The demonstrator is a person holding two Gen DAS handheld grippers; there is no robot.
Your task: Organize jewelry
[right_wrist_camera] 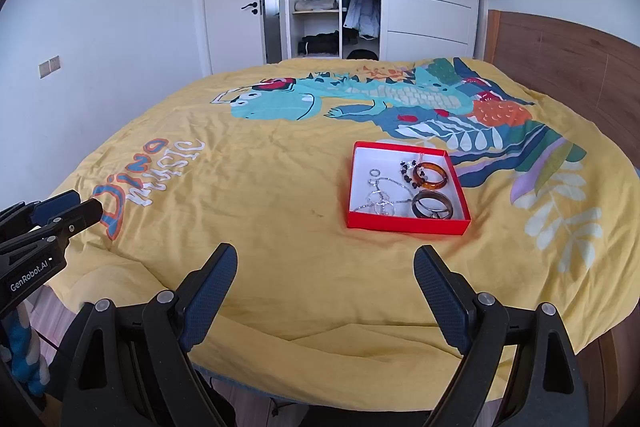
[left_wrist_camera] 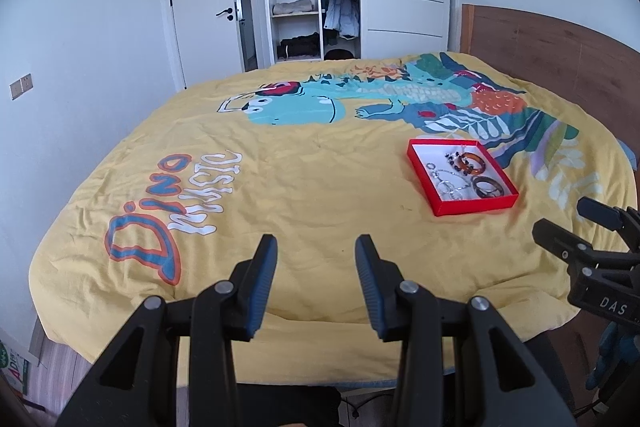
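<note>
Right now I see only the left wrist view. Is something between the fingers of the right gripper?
Observer: No. The right gripper is wide open; only the yellow bedcover shows between its fingers.
Operator: Is the red box straight ahead of it?
Observer: A little to its right; the red box turns its near wall squarely to it.
Operator: Is my gripper visible there?
Observer: Yes, the left gripper shows at the left edge, beside the Dino lettering.

on the yellow bedspread (left_wrist_camera: 304, 195) we read "dino music" in large cartoon letters. the right gripper (left_wrist_camera: 576, 223), seen from the left wrist view, bears white letters "das". the left gripper (right_wrist_camera: 80, 207), seen from the right wrist view, carries "genrobot.ai" on its side.
</note>
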